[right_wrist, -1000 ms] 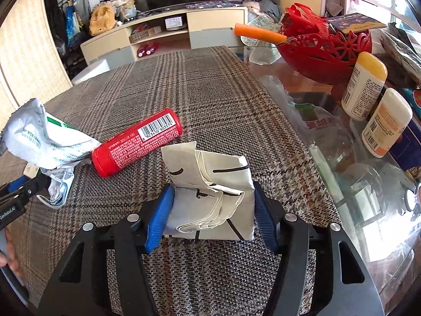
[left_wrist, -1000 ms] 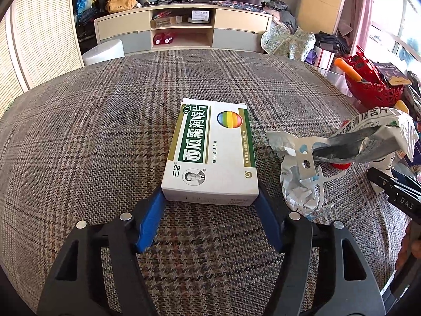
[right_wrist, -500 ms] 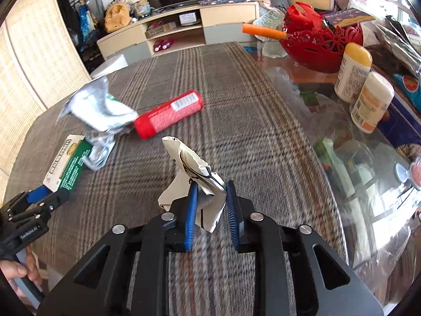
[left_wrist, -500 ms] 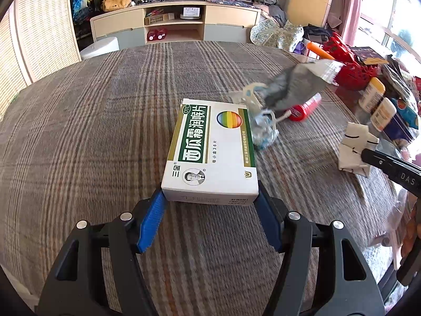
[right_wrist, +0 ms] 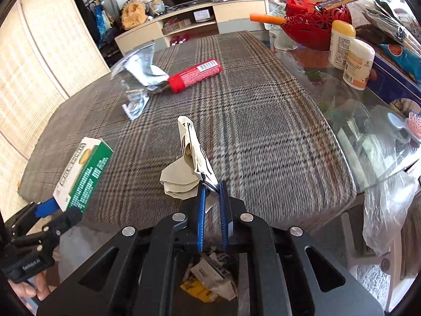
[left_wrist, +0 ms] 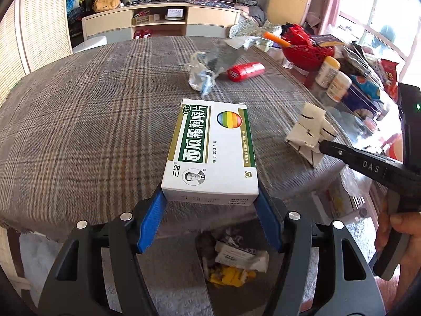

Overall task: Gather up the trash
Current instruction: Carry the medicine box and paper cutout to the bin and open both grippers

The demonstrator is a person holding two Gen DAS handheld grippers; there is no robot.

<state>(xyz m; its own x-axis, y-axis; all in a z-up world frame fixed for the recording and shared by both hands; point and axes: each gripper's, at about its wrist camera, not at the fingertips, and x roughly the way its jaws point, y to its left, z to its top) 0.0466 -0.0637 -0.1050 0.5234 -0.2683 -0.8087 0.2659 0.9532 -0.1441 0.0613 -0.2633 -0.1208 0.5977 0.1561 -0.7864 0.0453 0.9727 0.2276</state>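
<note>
1. The left gripper (left_wrist: 210,205) clamps the near end of the box (left_wrist: 213,152) between its blue pads (left_wrist: 151,222). The box is held level above the near edge of the table (left_wrist: 79,131).
2. The right gripper (right_wrist: 211,197) stands nearly closed, pinching the folded paper (right_wrist: 189,163). The paper rises above the cloth, clear of the surface.
3. A bin (left_wrist: 234,260) holding scraps lies on the floor below both grippers, in front of the table.
4. A red tube (right_wrist: 194,75) and a crumpled foil wrapper (right_wrist: 143,65) lie together on the far part of the cloth, well apart from both grippers.
5. A red basket (right_wrist: 315,26) and two bottles (right_wrist: 350,50) stand on the glass at the right.
</note>
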